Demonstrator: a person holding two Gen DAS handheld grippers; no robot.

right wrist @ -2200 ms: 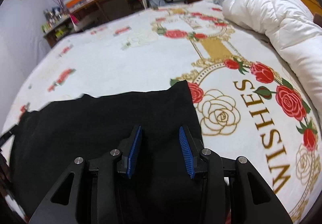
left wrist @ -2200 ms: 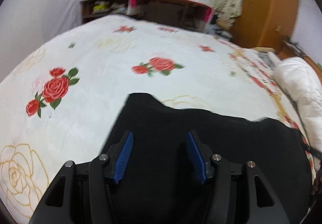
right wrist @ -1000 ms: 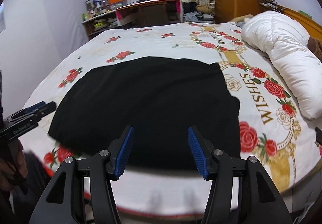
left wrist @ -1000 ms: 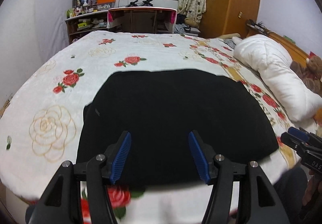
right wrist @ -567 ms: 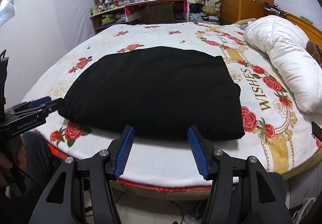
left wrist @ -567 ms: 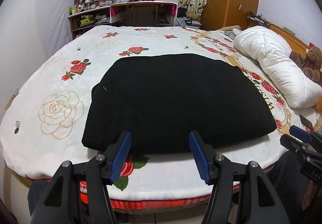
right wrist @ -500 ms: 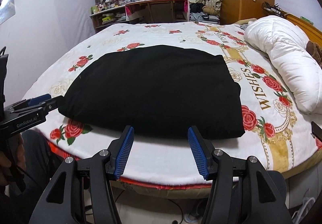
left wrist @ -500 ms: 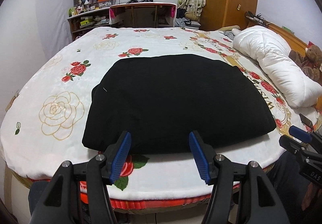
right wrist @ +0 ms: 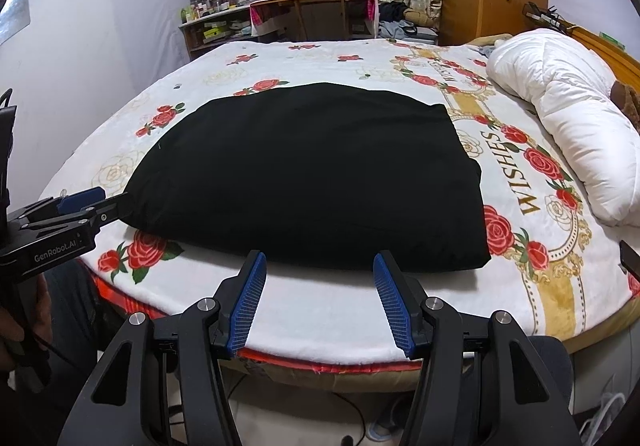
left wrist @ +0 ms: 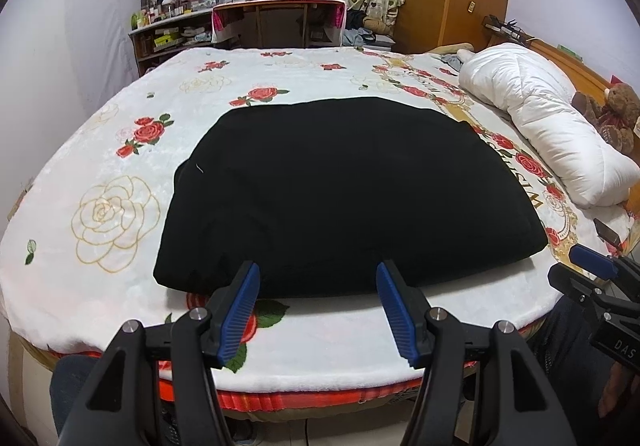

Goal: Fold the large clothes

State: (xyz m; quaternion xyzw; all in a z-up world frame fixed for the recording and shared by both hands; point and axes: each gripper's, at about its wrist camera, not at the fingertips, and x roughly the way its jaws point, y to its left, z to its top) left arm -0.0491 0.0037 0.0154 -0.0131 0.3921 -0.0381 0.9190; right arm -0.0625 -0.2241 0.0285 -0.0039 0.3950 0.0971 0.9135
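Black garment (left wrist: 340, 185) folded flat, mid-frame on rose-print bedspread (left wrist: 120, 205). White duvet (left wrist: 552, 133) at right. Left gripper (left wrist: 318, 278) and right gripper (right wrist: 319, 266): fingers spread, empty.

Left tool (left wrist: 318, 276) spread wide before folded black garment (left wrist: 344, 189).
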